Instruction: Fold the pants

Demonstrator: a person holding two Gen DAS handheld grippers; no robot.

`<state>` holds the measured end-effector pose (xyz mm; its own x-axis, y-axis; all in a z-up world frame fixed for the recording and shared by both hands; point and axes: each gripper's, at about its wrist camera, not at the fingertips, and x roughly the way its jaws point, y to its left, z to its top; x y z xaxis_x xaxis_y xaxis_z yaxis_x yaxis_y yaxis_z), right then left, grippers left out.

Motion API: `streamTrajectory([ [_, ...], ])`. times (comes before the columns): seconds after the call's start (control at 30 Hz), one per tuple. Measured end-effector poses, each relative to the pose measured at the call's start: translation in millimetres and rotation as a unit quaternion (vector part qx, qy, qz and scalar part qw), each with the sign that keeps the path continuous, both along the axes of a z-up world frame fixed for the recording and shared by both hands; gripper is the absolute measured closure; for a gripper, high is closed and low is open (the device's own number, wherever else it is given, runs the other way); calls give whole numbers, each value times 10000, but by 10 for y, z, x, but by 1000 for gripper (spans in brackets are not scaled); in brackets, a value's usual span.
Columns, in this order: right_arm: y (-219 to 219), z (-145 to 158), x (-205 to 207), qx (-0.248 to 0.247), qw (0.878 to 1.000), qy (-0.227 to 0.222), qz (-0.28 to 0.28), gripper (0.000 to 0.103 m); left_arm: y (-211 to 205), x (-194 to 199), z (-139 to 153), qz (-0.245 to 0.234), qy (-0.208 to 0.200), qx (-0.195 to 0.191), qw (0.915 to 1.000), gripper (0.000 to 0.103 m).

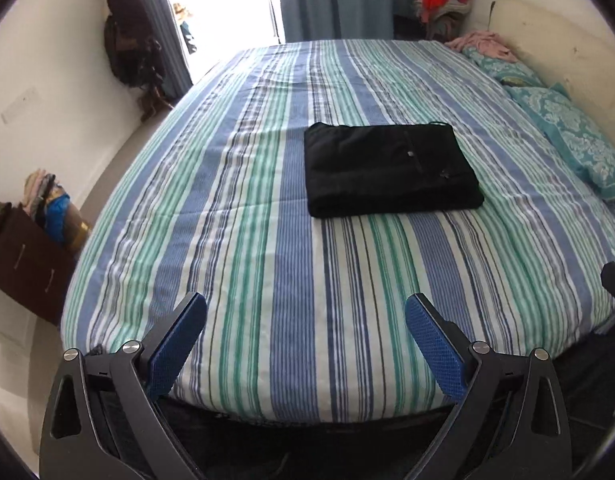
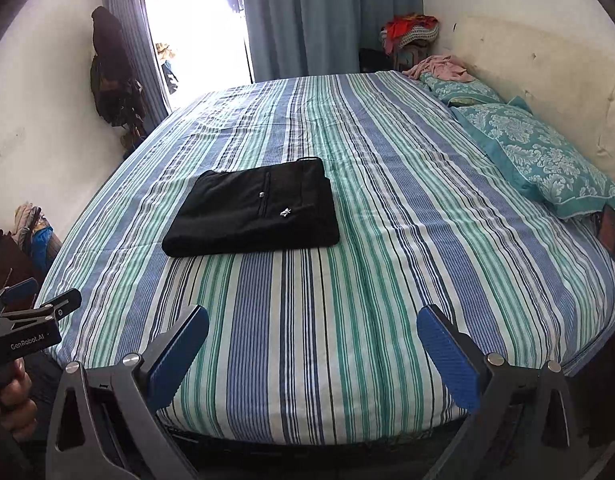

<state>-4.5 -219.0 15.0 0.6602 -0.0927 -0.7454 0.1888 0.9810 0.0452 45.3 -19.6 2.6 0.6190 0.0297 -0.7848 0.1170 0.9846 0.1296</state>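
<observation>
A pair of black pants (image 1: 391, 168) lies folded into a flat rectangle on a striped bed (image 1: 267, 280), just above the middle of the left wrist frame and left of centre in the right wrist frame. A small white mark and a pale button show on the top layer, and a thin dark loop pokes out at the far edge of the fold.

Both hand-held grippers hang well short of the garment, over the near edge of the mattress. The left gripper (image 1: 305, 344) fills the bottom of its own frame with its blue pads spread wide and only sheet between them. The right gripper (image 2: 313, 354) stands released in the same way at the bottom of its frame, nothing between its pads. At the lower left of the right wrist frame the left tool appears from the side, with a hand (image 2: 11, 408) wrapped around its grip.

Two teal patterned pillows (image 2: 543, 160) lie along the right side of the bed against a cream headboard (image 2: 547, 80). Pink cloth (image 2: 443, 67) is bunched at the far right corner. Blue curtains (image 2: 327, 16) frame a bright doorway at the top, dark clothes (image 2: 107, 68) hang on the left wall, and a brown box (image 1: 23, 264) stuffed with fabric sits at the left edge.
</observation>
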Motion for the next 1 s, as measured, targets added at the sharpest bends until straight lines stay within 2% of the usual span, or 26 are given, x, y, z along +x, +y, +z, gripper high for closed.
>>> streamTrajectory([
  [0.17,283,123,-287,-33,9998,-96,177,0,-4,-290,177,-37,-269,129,9995,2],
  [0.33,464,199,-306,-183,9994,-160,257,0,55,-290,162,-12,-57,-141,9999,2],
  [0.47,536,256,-298,-330,9988,-210,286,0,72,-299,132,76,38,-205,9998,2],
  [1.0,591,203,-205,-603,9977,-162,263,0,101,-258,98,214,64,-246,9994,2],
])
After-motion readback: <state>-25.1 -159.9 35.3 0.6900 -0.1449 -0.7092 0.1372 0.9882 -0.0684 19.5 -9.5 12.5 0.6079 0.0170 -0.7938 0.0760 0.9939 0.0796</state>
